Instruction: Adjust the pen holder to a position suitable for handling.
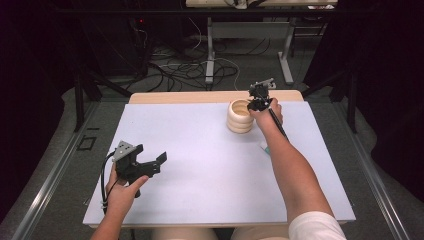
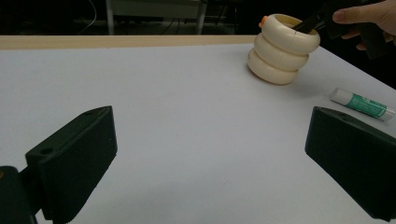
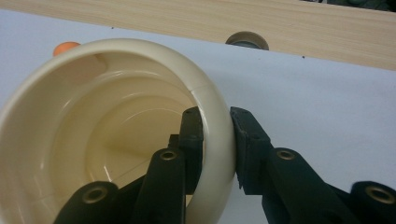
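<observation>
Seen from the high view, a cream ribbed pen holder is stood upright near the far edge of the white table mat, and its right rim is met from above by the right gripper; the left gripper is held low over the near left of the mat, well apart from the holder. In the left gripper view, the two black jaws are spread wide with nothing between them, the pen holder is seen far off, and a glue stick is laid on the mat near it. In the right gripper view, the holder's wall is pinched between the jaws, one inside the rim and one outside. The step in hand is judged to be the grasp on the holder. A steady lift or slide is called for next, with the pinch kept firm so the holder is not tipped.
</observation>
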Demonstrator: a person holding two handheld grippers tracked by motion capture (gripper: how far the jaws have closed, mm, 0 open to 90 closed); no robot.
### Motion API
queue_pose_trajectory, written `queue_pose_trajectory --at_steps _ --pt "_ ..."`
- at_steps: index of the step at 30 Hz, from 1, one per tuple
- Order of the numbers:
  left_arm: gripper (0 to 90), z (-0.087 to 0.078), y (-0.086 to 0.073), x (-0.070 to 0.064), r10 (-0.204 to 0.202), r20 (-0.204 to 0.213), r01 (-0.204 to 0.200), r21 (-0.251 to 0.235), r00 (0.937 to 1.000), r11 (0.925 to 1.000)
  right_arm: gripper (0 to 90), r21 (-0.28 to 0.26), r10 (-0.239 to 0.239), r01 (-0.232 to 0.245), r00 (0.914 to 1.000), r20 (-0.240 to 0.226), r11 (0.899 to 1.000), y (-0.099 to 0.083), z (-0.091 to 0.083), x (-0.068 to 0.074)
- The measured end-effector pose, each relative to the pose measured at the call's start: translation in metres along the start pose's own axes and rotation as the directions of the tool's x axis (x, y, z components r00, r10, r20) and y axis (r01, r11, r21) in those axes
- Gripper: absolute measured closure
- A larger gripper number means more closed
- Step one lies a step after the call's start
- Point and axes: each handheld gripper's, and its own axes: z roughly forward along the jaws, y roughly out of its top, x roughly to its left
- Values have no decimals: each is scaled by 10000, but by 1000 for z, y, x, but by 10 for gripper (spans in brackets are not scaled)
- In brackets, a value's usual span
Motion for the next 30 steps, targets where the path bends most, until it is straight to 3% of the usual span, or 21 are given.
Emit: queue_pose_trajectory --at_steps 4,16,30 --pt "21 0 0 0 -7 3 7 3 10000 10000 765 -176 -113 114 9999 94 9998 -1 1 0" --pt "21 0 0 1 8 -16 -8 -4 10000 10000 769 77 -132 129 9990 419 9999 -1 -2 -1" --pt "21 0 0 1 -20 -11 20 0 10000 10000 770 287 55 -58 9999 92 9996 -1 -15 2"
